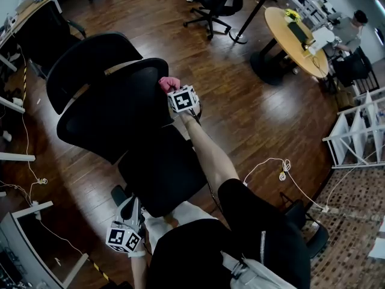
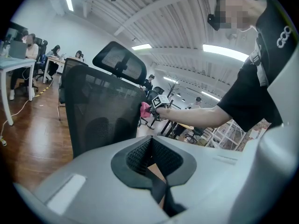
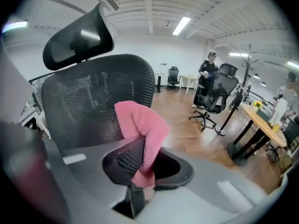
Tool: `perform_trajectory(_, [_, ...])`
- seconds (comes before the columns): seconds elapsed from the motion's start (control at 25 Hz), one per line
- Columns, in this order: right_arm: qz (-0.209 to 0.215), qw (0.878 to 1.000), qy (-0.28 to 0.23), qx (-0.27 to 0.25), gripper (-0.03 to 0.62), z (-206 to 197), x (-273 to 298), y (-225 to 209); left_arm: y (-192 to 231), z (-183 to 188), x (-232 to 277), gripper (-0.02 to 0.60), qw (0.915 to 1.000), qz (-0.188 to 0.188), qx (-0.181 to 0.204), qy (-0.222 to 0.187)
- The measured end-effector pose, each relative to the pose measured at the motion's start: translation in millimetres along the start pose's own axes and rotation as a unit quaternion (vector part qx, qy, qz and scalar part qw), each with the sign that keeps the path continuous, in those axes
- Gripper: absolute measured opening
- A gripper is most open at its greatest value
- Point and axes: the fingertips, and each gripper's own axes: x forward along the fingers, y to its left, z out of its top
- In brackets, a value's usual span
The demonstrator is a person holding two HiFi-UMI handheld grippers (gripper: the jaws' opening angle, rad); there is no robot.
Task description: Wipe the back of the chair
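The black mesh office chair (image 1: 114, 107) stands before me, its backrest (image 3: 98, 101) and headrest (image 3: 77, 36) filling the right gripper view. My right gripper (image 1: 174, 92) is shut on a pink cloth (image 3: 140, 129), which it holds against the right edge of the backrest (image 2: 100, 115); the pink cloth (image 1: 168, 83) shows just above the marker cube. My left gripper (image 1: 129, 218) hangs low beside the seat (image 1: 159, 173), jaws closed together with nothing between them, pointing up at the chair's back. The pink cloth (image 2: 145, 108) also shows there at the backrest's edge.
A round wooden table (image 1: 295, 38) with items stands far right, another black chair (image 1: 210, 2) behind. White shelving (image 1: 361, 131) is at the right. Cables (image 1: 283, 170) trail over the wooden floor. Desks (image 1: 24, 17) line the left; people sit at desks in the distance.
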Motion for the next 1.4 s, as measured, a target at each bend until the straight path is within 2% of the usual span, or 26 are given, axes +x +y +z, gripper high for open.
perform_trajectory(0.16, [-0.015,1.0,0.015,0.001,0.044,-11,3,-1,2,-3,-4,-0.008,1.0,0.003,-0.003,0.0])
perform_trajectory(0.6, [0.035,0.998,0.015,-0.044,0.044,-18,20,73,15,-6,-24,-0.008,0.9998,0.019,-0.011,-0.005])
perform_trajectory(1.4, [0.135,0.984,0.027,-0.117,0.043,-22,27,257,47,-9,-81,-0.008,0.9984,0.04,-0.029,-0.026])
